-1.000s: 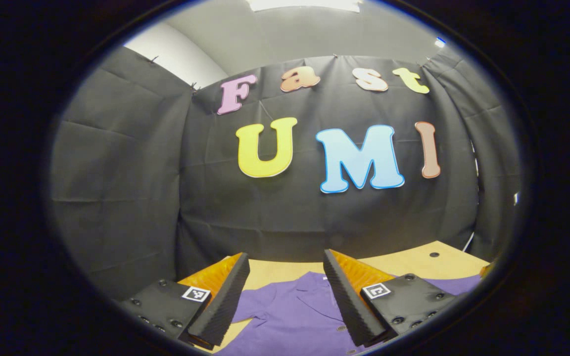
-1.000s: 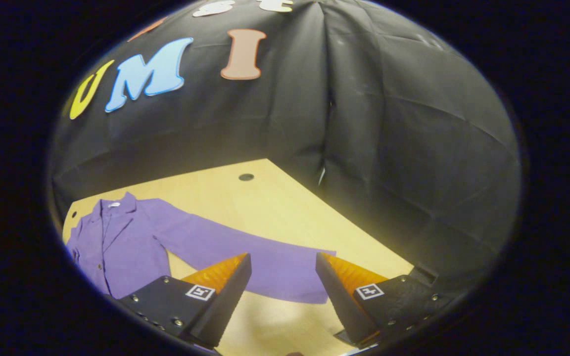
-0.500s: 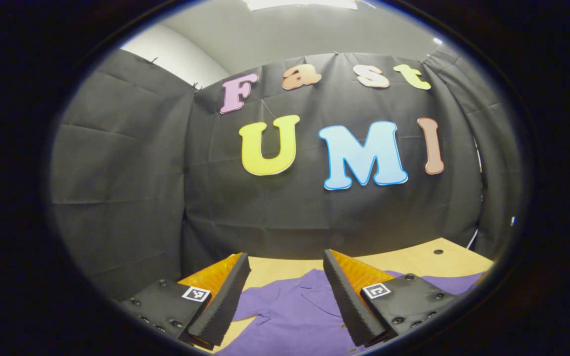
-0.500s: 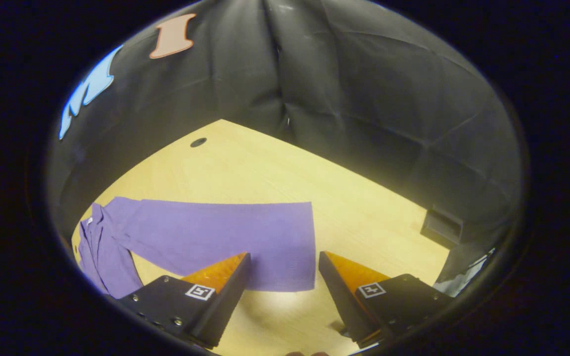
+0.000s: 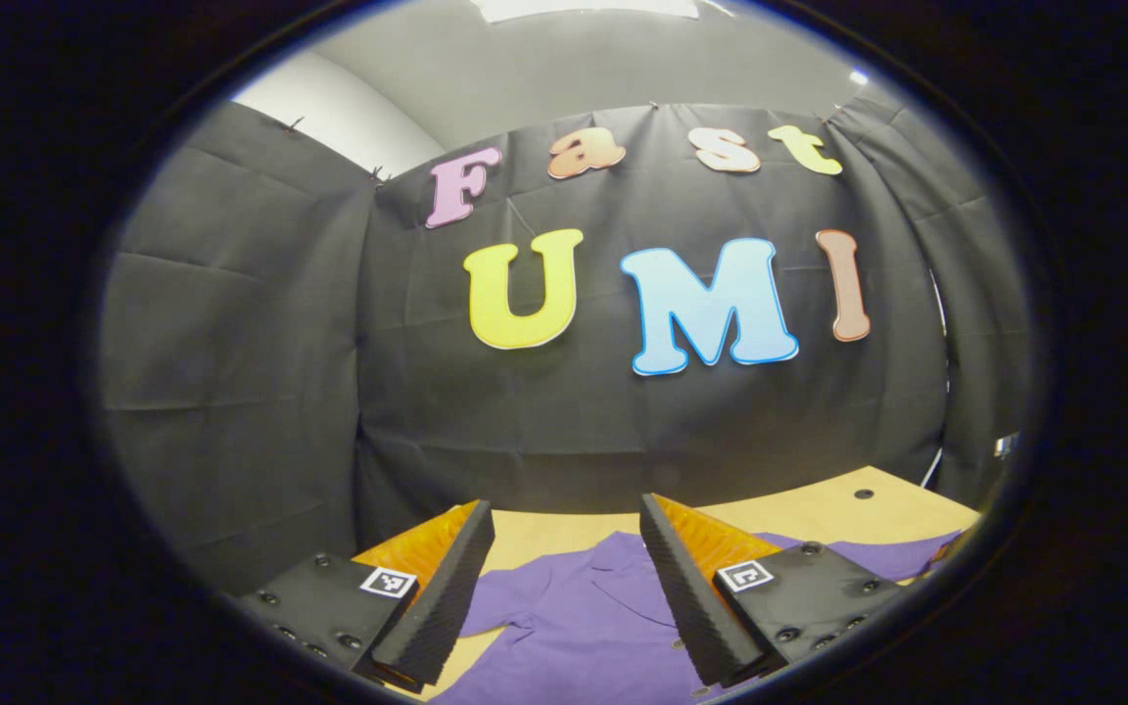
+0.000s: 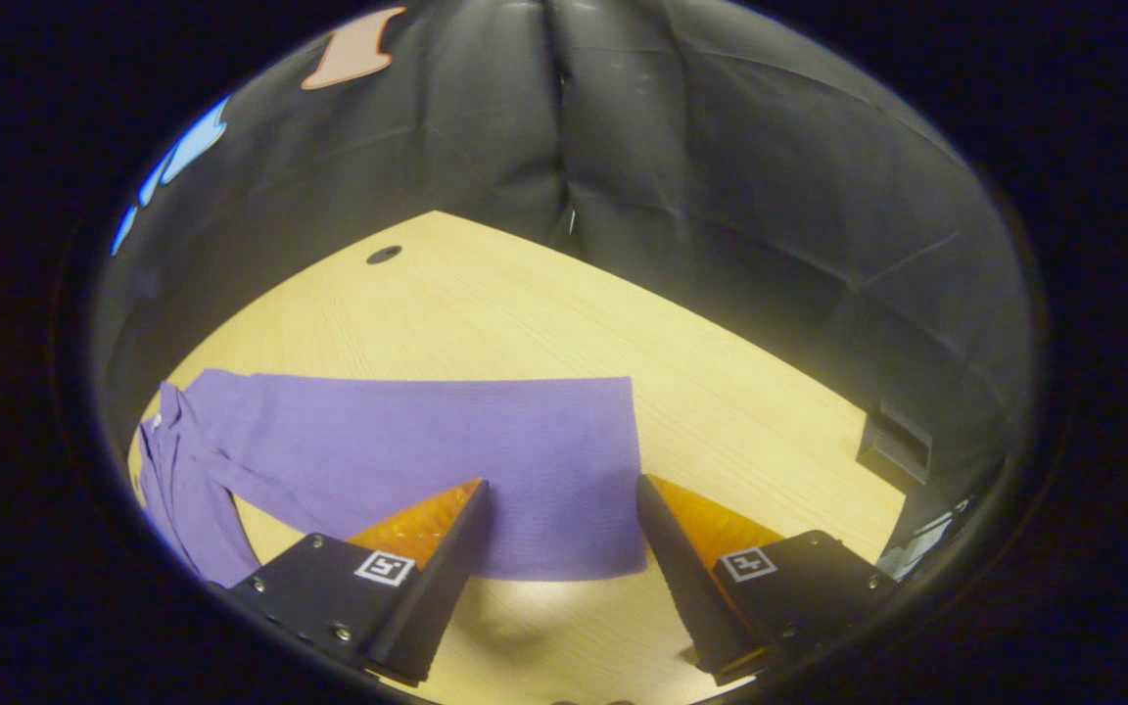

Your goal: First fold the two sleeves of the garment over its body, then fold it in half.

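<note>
Looking along the right gripper (image 6: 561, 490), I see its fingers spread wide with nothing between them, poised over the cuff end of the purple sleeve (image 6: 446, 450). Compared with half a second ago, the sleeve sits a touch larger and lower between the fingers, so I have crept closer to it; a full second back I was still facing the whole garment from farther off. The sleeve lies flat and straight across the wooden table (image 6: 544, 313), its cuff edge just ahead of my right finger's tip. The garment (image 6: 172, 490) bunches at the far left of this view, and a small dark box (image 6: 895, 448) sits on the table near the booth's cloth wall at the right.

Over on the left gripper (image 5: 564, 519), hardly anything has changed: it stays released, fingers parted and empty, held above the shirt's collar (image 5: 613, 578) and pointing mostly at the wall. This view gives me the collar and button placket, while the right gripper view gives me the outstretched sleeve and its cuff. No sleeve is folded yet.
</note>
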A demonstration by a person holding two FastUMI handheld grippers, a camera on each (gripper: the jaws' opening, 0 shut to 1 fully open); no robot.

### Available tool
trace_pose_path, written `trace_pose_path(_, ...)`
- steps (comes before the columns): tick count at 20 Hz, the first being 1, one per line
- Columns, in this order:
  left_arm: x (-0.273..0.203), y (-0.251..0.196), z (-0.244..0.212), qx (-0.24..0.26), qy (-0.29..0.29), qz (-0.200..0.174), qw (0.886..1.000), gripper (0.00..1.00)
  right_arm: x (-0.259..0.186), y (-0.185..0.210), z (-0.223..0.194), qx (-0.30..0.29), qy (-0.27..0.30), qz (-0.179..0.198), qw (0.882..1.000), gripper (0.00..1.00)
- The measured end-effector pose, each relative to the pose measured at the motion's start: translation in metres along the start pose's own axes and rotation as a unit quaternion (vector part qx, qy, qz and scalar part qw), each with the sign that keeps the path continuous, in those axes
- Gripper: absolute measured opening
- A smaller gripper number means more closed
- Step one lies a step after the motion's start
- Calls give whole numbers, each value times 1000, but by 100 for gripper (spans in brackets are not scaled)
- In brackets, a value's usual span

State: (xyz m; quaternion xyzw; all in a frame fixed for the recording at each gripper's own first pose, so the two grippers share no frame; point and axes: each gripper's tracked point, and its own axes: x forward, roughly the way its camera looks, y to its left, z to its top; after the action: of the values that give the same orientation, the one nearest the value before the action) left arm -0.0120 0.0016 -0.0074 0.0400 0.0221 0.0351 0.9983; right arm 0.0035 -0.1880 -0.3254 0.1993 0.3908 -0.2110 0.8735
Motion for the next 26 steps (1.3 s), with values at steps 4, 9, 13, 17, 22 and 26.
trace_pose_path(4,-1,2,-1,-3,1,2,1000,97,1,-1,-1,5,0,-2,1000,99)
trace_pose_path(9,-1,6,-2,-6,1,7,1000,97,1,11,3,-10,7,16,1000,72)
trace_pose_path(13,-2,10,-2,-10,0,11,1000,97,2,13,4,-3,7,21,1000,22)
trace_pose_path(17,-4,15,-3,-14,0,17,1000,97,-11,16,14,-9,-18,16,1000,2)
trace_pose_path(22,-3,17,-5,-21,0,9,1000,98,-46,30,31,-24,-63,23,998,1)
trace_pose_path(26,0,15,-9,-37,3,-8,999,98,-90,60,48,-12,-96,46,994,1)
